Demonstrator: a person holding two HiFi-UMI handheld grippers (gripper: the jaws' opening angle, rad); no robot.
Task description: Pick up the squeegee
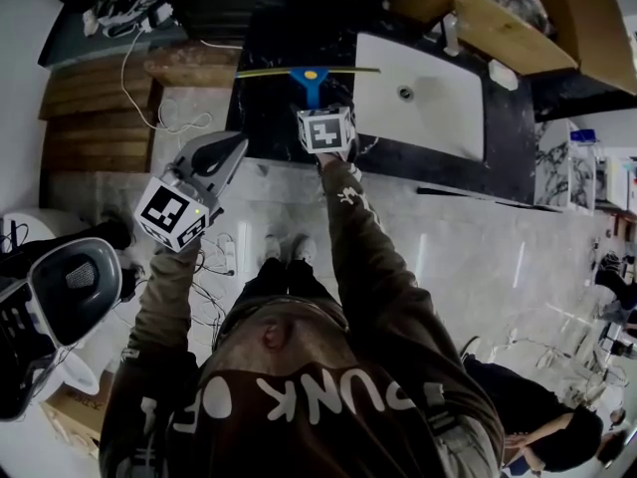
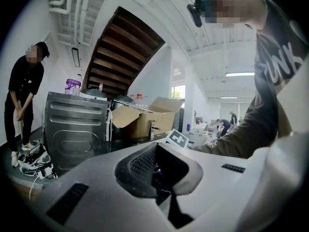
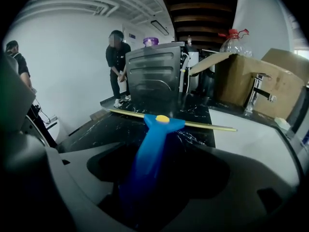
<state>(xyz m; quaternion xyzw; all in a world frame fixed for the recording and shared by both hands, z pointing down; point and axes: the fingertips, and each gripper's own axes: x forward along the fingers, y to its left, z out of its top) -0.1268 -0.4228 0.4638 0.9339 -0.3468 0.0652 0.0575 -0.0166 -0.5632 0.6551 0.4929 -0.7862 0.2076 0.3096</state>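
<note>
The squeegee is lying on the dark marble bench at the top centre of the head view. Its yellow blade is running left to right and its blue handle is pointing down the frame, just left of the white sink. The right claw is reaching over the bench's near edge and straddling that handle. In the right gripper view the blue handle is running up the middle between jaws that are standing apart, not clamping it. The left claw is hovering at the left of the frame, near the bench's lower left corner, its jaws resting together with nothing between them.
</note>
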